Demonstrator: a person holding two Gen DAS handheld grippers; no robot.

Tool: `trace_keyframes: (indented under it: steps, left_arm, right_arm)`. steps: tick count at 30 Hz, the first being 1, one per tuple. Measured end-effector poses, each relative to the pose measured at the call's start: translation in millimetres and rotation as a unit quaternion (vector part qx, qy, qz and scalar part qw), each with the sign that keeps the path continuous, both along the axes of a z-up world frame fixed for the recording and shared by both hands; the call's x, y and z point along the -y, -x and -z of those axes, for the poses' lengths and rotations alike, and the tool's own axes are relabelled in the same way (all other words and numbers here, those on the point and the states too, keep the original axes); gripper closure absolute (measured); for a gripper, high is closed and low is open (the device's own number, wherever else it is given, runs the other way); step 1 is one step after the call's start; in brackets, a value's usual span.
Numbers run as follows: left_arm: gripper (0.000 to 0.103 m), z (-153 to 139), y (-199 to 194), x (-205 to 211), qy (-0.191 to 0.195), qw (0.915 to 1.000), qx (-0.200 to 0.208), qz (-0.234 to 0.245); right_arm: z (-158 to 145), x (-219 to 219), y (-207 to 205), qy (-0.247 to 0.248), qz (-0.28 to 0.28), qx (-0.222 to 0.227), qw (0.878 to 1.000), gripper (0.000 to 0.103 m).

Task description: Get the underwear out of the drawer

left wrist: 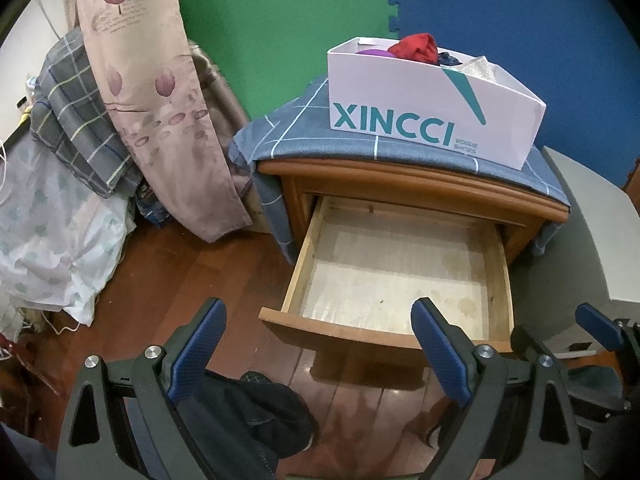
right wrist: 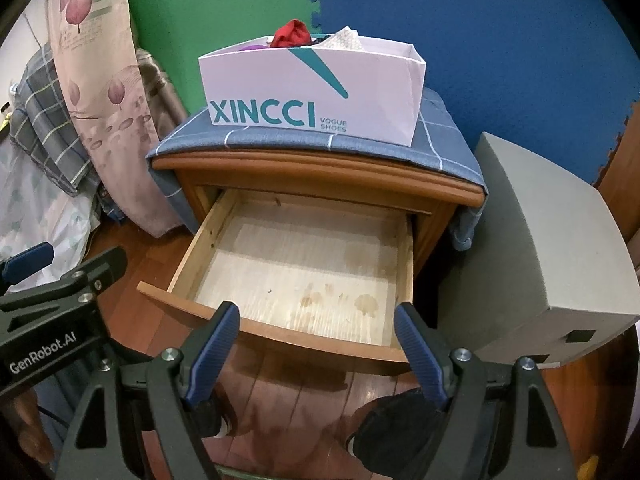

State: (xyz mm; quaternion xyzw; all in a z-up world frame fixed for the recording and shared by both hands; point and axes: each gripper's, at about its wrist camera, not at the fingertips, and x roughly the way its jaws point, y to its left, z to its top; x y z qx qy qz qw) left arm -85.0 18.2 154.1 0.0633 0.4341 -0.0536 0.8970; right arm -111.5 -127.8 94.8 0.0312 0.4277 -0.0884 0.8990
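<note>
The wooden drawer (left wrist: pixel 304 248) (right wrist: pixel 192 256) of the nightstand is pulled open and its pale bottom shows bare. A white XINCCI shoe box (left wrist: pixel 424 96) (right wrist: pixel 312 88) stands on the nightstand top. It holds several bunched garments, with a red one (left wrist: pixel 416 46) (right wrist: pixel 292 33) on top. My left gripper (left wrist: pixel 318 320) is open and empty in front of the drawer's front edge. My right gripper (right wrist: pixel 316 322) is open and empty just above the drawer front. Each gripper shows at the edge of the other's view.
A blue checked cloth (left wrist: pixel 320 136) (right wrist: pixel 248 140) covers the nightstand top. A grey box (right wrist: pixel 540 248) stands to the right. A floral curtain (left wrist: pixel 152 80) and bedding (left wrist: pixel 72 120) are at the left. The floor (left wrist: pixel 180 272) is dark wood. My feet show below the grippers.
</note>
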Motion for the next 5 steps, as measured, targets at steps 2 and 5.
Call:
trace_keyframes:
  steps: [2,5]
  left_arm:
    - [0.011,1.0,-0.6,0.5,0.001,1.0000,-0.001,0.003]
    - [0.011,2.5,-2.5,1.3,0.005,1.0000,-0.006,0.004]
  right_arm:
    - [1.1,-0.1,-0.9,0.000,-0.001,-0.002,1.000,0.021]
    - [2.6,-0.7,-2.3,0.002,-0.002,-0.005,1.000,0.021]
